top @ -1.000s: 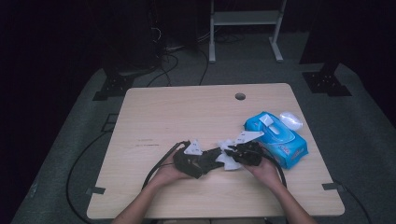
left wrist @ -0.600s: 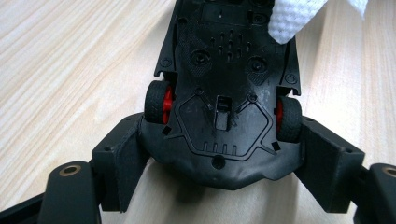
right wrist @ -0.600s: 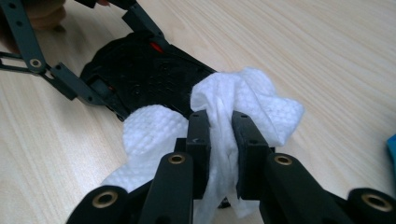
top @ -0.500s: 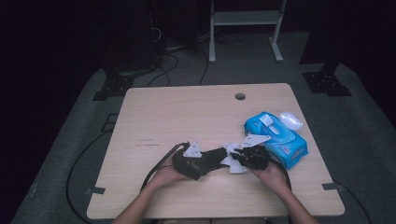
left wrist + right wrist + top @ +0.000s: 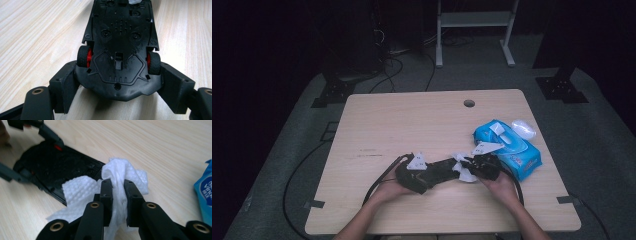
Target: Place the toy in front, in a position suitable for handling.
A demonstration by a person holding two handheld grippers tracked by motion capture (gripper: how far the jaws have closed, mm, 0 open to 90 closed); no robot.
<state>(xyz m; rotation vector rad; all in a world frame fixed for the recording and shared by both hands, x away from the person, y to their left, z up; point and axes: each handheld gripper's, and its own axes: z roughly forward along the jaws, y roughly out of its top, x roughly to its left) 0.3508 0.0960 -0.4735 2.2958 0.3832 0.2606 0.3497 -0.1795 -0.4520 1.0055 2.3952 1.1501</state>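
Observation:
A black toy car (image 5: 120,45) lies upside down on the wooden table, its underside and red-hubbed wheels facing up. My left gripper (image 5: 117,85) is shut on the car's end, one jaw on each side. In the high view the car (image 5: 443,169) stretches between my left gripper (image 5: 432,175) and my right gripper (image 5: 469,169). A crumpled white wet wipe (image 5: 117,182) is pinched in my right gripper (image 5: 117,187) and rests against the car's far end (image 5: 62,167). The same wipe (image 5: 463,169) shows as a white patch in the high view.
A blue pack of wet wipes (image 5: 507,147) lies just right of my right hand, its corner (image 5: 203,192) close by. A small white object (image 5: 523,129) sits beyond the pack. The table (image 5: 412,125) has a cable hole (image 5: 469,103) at the back.
My right gripper with the wipe has shifted slightly along the car's end. The left gripper and the car have stayed put.

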